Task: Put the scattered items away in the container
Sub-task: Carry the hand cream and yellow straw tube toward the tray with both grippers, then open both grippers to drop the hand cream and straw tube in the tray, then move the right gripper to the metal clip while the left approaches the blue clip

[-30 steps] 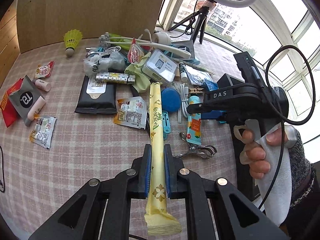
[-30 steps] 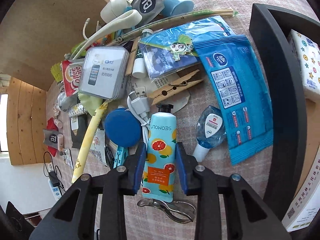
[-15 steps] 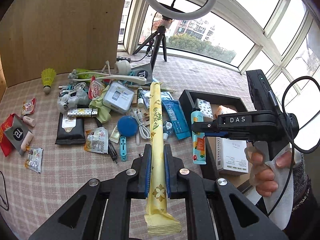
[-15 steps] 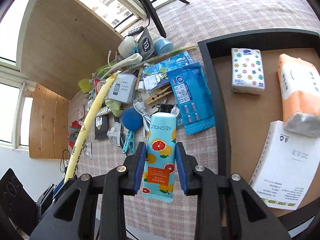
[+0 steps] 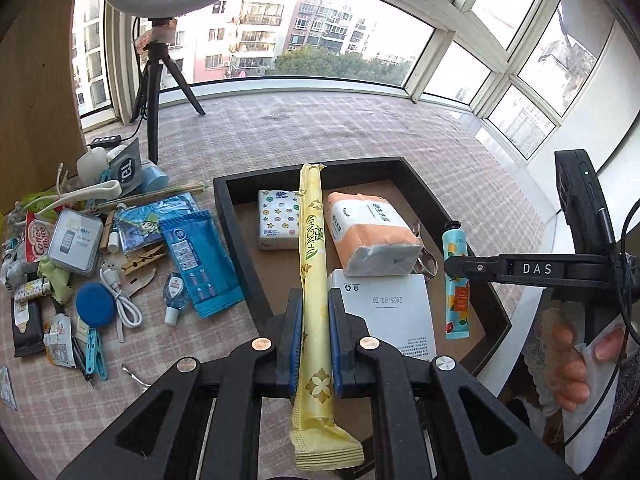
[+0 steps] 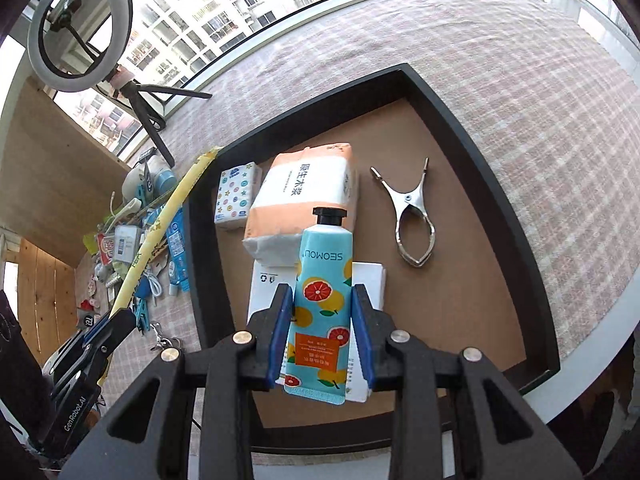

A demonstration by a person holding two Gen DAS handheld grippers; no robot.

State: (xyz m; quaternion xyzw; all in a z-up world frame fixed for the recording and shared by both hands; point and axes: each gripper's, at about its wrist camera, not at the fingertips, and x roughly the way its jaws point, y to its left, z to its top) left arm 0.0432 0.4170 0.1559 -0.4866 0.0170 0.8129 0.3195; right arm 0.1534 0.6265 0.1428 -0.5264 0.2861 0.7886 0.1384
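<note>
- The table (image 5: 360, 128) is covered in a pink-and-white checked cloth and curves along a bay of tall windows (image 5: 328, 36); apartment blocks and treetops show outside.
- A ring light (image 6: 78, 28) on a small black tripod stands at the far left of the table, beside a plain wooden panel (image 5: 36, 120).
- A shallow black tray (image 6: 516, 216) with a brown floor sits on the cloth. In it lie a star-patterned tissue pack (image 5: 278, 218), an orange-and-white tissue pack (image 5: 370, 232), a white booklet (image 5: 392, 312) and a metal clip (image 6: 410, 220), the clip apart from the rest.
- The left claw (image 5: 312, 344) is closed on a long yellow packet (image 5: 311, 248), gripping it near its lower end; the packet reaches out over the tray, its far tip above the tray's far rim.
- The right claw (image 6: 322, 336) is clamped on a blue hand-cream tube (image 6: 323, 304) printed with citrus slices, black cap pointing away, held above the booklet and the orange pack.
- Left of the tray, loose items lie scattered on the cloth: a blue wipes pack (image 5: 198, 256), a small sanitizer bottle (image 5: 175, 298), a white USB cable (image 5: 120, 300), a round blue disc (image 5: 95, 306), a wooden clothespin (image 5: 144, 258) and a silver tin (image 5: 76, 246).
</note>
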